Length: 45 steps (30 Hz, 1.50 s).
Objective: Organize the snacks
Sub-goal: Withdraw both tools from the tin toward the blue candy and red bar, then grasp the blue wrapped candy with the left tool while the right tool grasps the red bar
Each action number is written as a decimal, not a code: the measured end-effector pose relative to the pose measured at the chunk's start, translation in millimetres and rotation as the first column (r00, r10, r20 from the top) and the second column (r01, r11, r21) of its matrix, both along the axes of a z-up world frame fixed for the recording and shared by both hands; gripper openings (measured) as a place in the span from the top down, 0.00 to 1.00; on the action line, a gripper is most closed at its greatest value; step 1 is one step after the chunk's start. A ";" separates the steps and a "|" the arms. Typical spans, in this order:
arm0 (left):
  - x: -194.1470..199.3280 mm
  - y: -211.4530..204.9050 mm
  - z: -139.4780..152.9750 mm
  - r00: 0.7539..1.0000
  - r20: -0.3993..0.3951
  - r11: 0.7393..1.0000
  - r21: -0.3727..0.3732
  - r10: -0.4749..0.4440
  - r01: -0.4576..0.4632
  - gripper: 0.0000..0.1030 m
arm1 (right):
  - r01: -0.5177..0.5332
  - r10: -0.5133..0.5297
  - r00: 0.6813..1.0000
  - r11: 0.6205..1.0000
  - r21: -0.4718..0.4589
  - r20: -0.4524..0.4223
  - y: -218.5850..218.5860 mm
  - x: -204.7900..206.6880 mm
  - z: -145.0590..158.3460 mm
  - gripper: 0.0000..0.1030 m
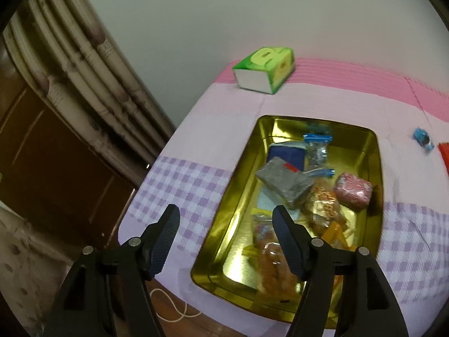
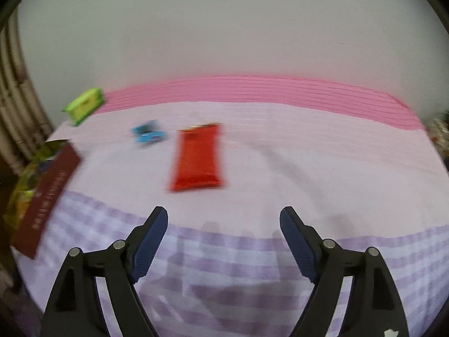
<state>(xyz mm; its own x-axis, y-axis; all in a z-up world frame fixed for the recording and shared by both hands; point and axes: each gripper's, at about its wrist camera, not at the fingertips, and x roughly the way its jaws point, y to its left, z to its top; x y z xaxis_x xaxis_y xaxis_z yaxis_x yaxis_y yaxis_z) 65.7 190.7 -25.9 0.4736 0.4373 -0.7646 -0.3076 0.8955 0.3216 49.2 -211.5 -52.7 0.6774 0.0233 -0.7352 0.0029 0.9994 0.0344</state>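
Straight ahead of the right hand-held gripper (image 2: 224, 241) lies a red snack packet (image 2: 198, 157), flat on the pink and purple cloth (image 2: 308, 168) that covers the surface. The packet's long side runs away from this hand-held gripper, nearly in line with its two fingers, with the near short end closest and the far short end further off. It sits just a bit to the left of the middle of the gap between the fingers. The fingers of the right hand-held gripper are wide apart and hold nothing. A small blue packet (image 2: 148, 134) lies beyond and to the left of the red one, near it but not touching. Further left, at the edge of the right view, is the gold tin (image 1: 238, 196), with a dark red lid (image 2: 47, 196) leaning by it. The left hand-held gripper (image 1: 226, 219) hangs over the near end of this tin, its fingers also wide apart and empty. The tin already holds several snacks, among them a grey packet (image 1: 283, 182) and a pink packet (image 1: 353, 192). From the left hand-held gripper, the blue packet (image 1: 423, 138) is far off to the right, and only a sliver of the red one (image 1: 444, 154) shows there. So the right hand-held gripper looks much nearer to the red packet and seems the better one to take it. It would likely need to go forward and down, and close across the packet's short width. A green tissue box (image 1: 265, 70) stands at the far side.
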 end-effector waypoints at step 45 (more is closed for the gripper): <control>237.4 -236.3 -83.6 0.906 -0.253 0.800 -0.584 -0.338 0.135 0.56 | 0.044 -0.054 0.997 0.979 0.198 0.046 -89.7 -3.0 -19.6 0.05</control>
<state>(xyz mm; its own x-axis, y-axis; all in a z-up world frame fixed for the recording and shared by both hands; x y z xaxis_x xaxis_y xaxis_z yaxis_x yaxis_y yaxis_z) 303.1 -45.5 -109.5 0.1825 -0.1884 -0.9650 -0.0289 0.9800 -0.1968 46.2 -301.2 -72.2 0.7176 0.1297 -0.6843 0.0448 0.9718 0.2313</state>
